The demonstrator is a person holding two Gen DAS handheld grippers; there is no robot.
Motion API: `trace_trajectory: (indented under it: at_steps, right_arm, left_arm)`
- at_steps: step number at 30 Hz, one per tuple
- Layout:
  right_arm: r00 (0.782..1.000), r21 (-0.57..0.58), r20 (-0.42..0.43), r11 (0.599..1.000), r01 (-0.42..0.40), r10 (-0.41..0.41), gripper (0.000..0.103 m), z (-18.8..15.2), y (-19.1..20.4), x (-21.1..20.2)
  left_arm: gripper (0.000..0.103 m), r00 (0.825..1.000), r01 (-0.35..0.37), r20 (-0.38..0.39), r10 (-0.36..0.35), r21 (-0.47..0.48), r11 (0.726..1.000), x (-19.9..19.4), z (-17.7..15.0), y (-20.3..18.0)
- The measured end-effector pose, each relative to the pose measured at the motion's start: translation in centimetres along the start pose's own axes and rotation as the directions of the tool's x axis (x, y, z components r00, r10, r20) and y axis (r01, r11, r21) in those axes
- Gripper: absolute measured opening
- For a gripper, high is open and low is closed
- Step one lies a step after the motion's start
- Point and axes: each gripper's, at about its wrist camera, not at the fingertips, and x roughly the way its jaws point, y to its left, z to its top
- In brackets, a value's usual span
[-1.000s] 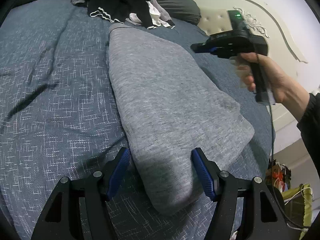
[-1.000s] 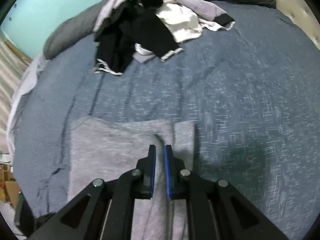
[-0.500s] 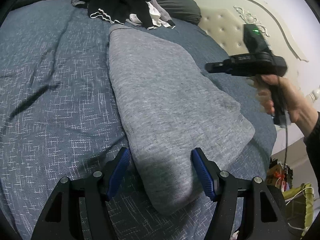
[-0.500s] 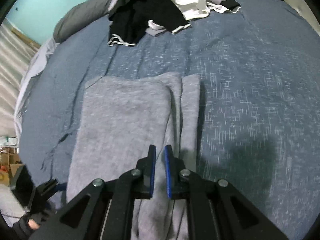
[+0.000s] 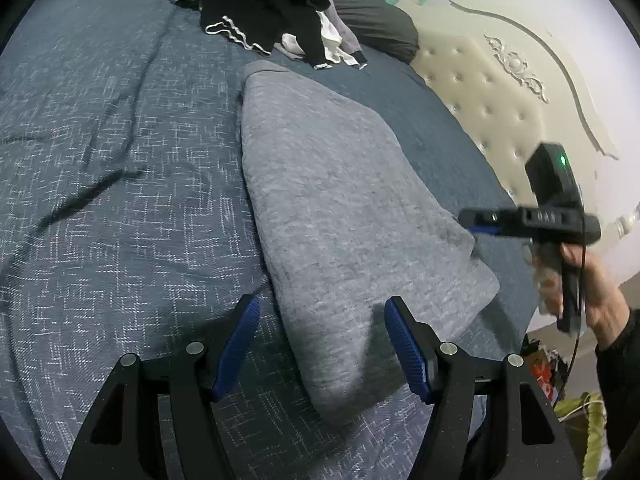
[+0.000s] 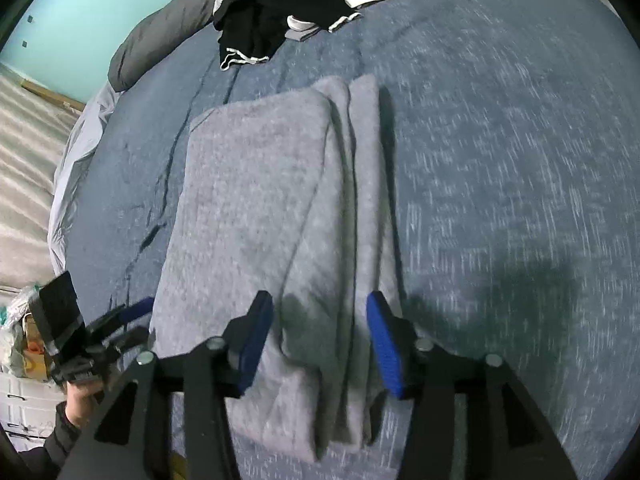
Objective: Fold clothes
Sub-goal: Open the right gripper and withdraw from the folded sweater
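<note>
A grey garment (image 5: 340,216) lies folded into a long strip on the blue bedspread (image 5: 100,160). My left gripper (image 5: 322,344) is open, its blue pads on either side of the strip's near end, not holding it. In the right wrist view the same garment (image 6: 256,208) shows its layered folds along the right side. My right gripper (image 6: 320,336) is open just above the garment's near end and empty. The right gripper also shows in the left wrist view (image 5: 480,222), held by a hand beside the garment's right corner. The left gripper shows at the lower left of the right wrist view (image 6: 132,316).
A heap of black, white and grey clothes (image 5: 272,12) lies at the far end of the bed, also in the right wrist view (image 6: 304,4). A dark pillow (image 5: 376,28) and a tufted cream headboard (image 5: 500,92) stand beyond. The bed edge and floor clutter (image 5: 576,400) are at the right.
My right gripper has opened from shut and dropped down toward the garment's near end. The left gripper has stayed open and hardly moved.
</note>
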Motion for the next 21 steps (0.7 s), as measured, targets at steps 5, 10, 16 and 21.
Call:
trace_trajectory:
  at_steps: [5,10,16,21]
  right_arm:
    - [0.998,0.014,-0.059,1.0,0.002,-0.001,0.066,-1.3,-0.3,0.2]
    - [0.993,0.035,-0.118,0.999,0.0,0.004,0.071,-3.0,-0.6,1.1]
    - [0.989,0.101,-0.147,0.995,-0.003,0.017,0.077,-4.5,-2.6,2.1]
    - [0.988,0.119,-0.148,0.992,-0.034,0.051,0.078,-4.8,-2.9,2.5]
  left_arm:
    - [0.069,0.999,0.036,-0.039,-0.038,-0.03,0.999,0.5,0.7,-0.3]
    - [0.069,0.995,0.044,-0.09,-0.049,-0.06,0.997,1.5,1.0,-0.3]
    - [0.071,0.989,0.035,-0.137,-0.045,-0.072,0.997,2.2,1.0,-0.5]
    - [0.073,0.981,0.037,-0.189,-0.053,-0.084,0.996,3.0,0.5,-0.2]
